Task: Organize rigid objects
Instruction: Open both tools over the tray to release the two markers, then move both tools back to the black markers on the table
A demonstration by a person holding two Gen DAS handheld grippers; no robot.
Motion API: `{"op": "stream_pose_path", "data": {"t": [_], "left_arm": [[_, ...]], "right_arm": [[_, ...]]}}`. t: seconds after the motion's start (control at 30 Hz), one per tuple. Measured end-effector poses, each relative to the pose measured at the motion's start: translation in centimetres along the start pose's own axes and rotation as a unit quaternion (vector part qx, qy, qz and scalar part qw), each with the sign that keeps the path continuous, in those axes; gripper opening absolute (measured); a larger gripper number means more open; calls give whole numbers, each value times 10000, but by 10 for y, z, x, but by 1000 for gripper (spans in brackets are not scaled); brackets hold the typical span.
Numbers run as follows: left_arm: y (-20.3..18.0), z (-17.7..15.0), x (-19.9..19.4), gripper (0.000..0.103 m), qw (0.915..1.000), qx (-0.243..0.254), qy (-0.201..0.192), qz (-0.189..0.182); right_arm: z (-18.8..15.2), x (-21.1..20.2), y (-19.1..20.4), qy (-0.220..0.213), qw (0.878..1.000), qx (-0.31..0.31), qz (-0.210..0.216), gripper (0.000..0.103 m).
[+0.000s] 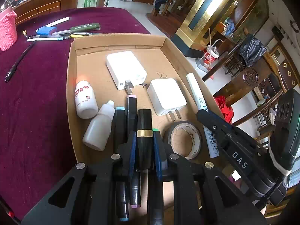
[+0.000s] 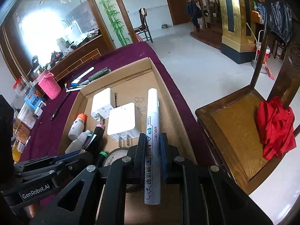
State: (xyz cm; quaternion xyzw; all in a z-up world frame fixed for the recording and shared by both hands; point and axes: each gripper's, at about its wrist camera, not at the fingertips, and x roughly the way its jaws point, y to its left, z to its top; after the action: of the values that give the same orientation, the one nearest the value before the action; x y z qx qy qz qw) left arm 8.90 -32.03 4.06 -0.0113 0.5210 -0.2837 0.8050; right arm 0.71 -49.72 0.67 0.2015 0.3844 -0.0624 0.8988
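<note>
Jaws clamped: left gripper (image 1: 144,140) on black tube (image 1: 144,125), right gripper (image 2: 152,150) on white paint marker (image 2: 152,131), above cardboard tray (image 1: 71,78) of chargers, bottles, tape.

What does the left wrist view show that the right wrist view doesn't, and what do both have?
Only the left wrist view shows the black tube with a gold band clamped in the left gripper.

Only the right wrist view shows the chair seat with the red cloth and the clutter beside the pink knitted holder.

Both show the cardboard tray, two white chargers, two white bottles, the tape roll, and the white paint marker gripped by the right gripper.
</note>
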Motion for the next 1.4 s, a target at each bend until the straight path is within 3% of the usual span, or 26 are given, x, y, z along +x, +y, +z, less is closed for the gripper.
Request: {"op": "stream_pose_path", "data": {"t": [0.2,0.43,0.77,0.87,1.07,1.13,1.23,1.37,1.4], "left_arm": [[-2,3,0,15,10000,47,14,-15],[-3,3,1,15,10000,58,-31,-21],[8,3,-4,15,9996,-130,27,-232],[11,2,-14,15,9995,-160,-59,-275],[29,-3,-46,15,9987,-270,-322,-300],[41,-8,-60,15,9980,-377,-404,-318],[58,-17,-80,15,9969,-493,-549,-262],[84,-28,-116,15,9941,-621,-876,-162],[91,-32,-127,15,9928,-643,-1003,-85]], "right_arm": [[-1,2,8,45,9993,-263,-267,13],[-1,2,8,48,9993,-264,-261,13],[0,-4,11,-71,9995,-230,-200,25],[2,-14,10,-293,9995,-142,24,25],[-1,-23,19,-311,9909,-157,1300,25],[-3,-23,26,-130,9769,-203,2124,25],[-10,-26,42,250,9384,-383,3426,25],[-34,-33,85,883,8814,-1217,4478,36],[-38,-34,91,969,8740,-1329,4573,36]]}}
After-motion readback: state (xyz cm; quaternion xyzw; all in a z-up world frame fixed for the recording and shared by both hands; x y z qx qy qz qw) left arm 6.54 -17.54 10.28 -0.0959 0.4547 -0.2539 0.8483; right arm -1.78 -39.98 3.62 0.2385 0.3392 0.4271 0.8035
